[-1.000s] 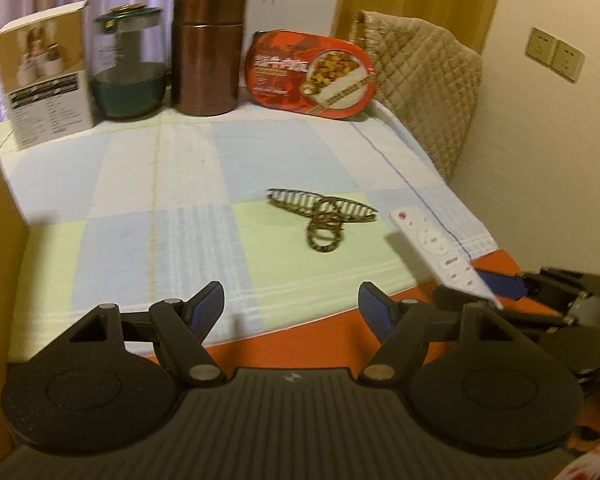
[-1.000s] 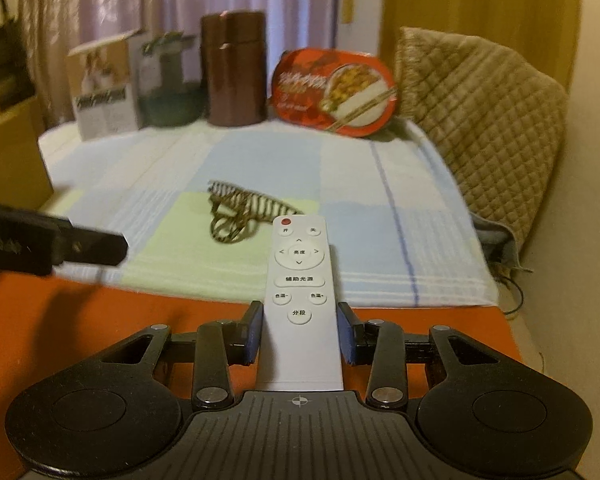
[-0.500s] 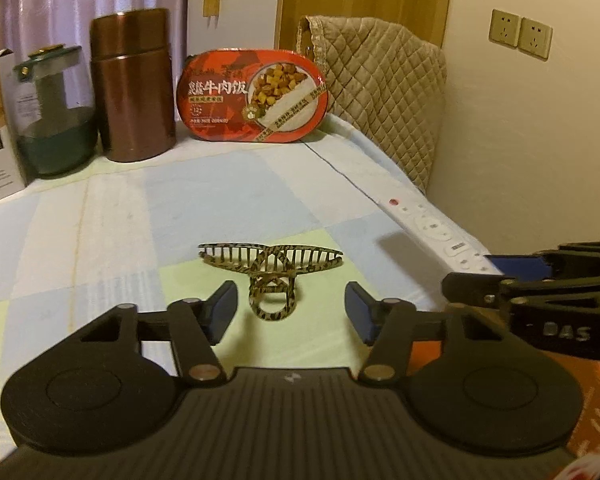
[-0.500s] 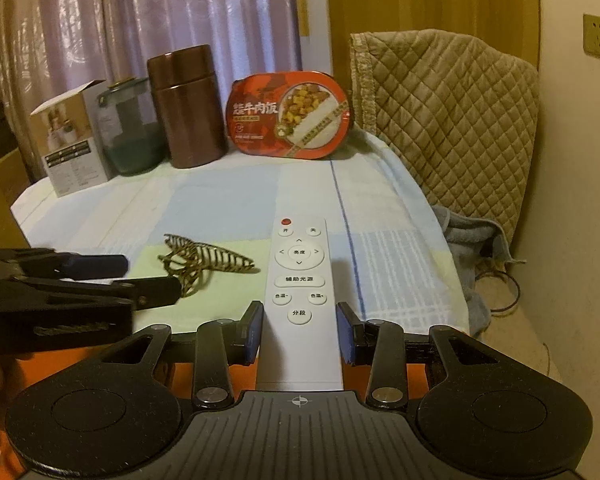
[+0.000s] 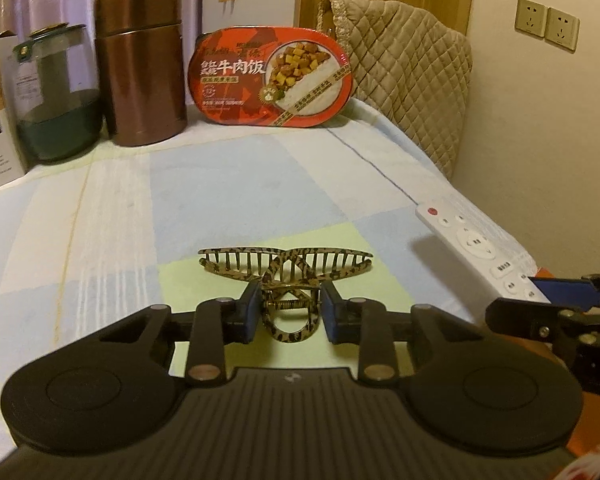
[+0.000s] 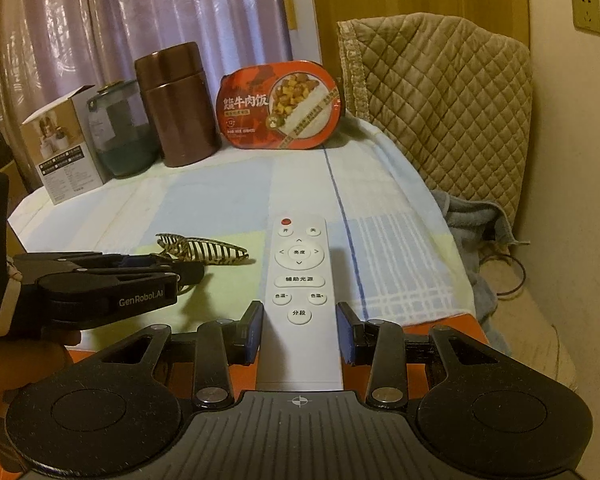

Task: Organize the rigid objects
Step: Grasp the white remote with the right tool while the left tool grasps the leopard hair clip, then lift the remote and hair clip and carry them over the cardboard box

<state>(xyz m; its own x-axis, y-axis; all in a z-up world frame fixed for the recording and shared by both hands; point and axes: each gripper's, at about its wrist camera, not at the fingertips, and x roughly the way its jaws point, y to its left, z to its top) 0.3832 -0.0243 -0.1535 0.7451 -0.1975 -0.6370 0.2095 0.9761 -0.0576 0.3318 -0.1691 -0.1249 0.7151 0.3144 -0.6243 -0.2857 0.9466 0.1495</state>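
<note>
A leopard-print hair claw clip [image 5: 286, 276] lies on the checked cloth, and my left gripper [image 5: 288, 312] is shut on its looped handle end, blue pads pressing both sides. Its toothed jaws point away from me. The clip [image 6: 204, 250] also shows in the right wrist view, beside the left gripper [image 6: 172, 268]. My right gripper [image 6: 300, 332] is shut on a white remote control [image 6: 300, 280], held lengthwise with the red button at the far end. The remote [image 5: 476, 246] juts in from the right of the left wrist view.
At the table's back stand a white box [image 6: 60, 152], a glass jar with green contents [image 5: 56, 96], a copper canister [image 5: 140, 64] and a red meal tray [image 5: 272, 76] propped on edge. A quilted chair back [image 5: 412, 80] and wall [image 5: 540, 140] are at the right.
My left gripper came forward and down over the hair clip and closed on its handle. The right gripper shifted a little, still holding the remote.
</note>
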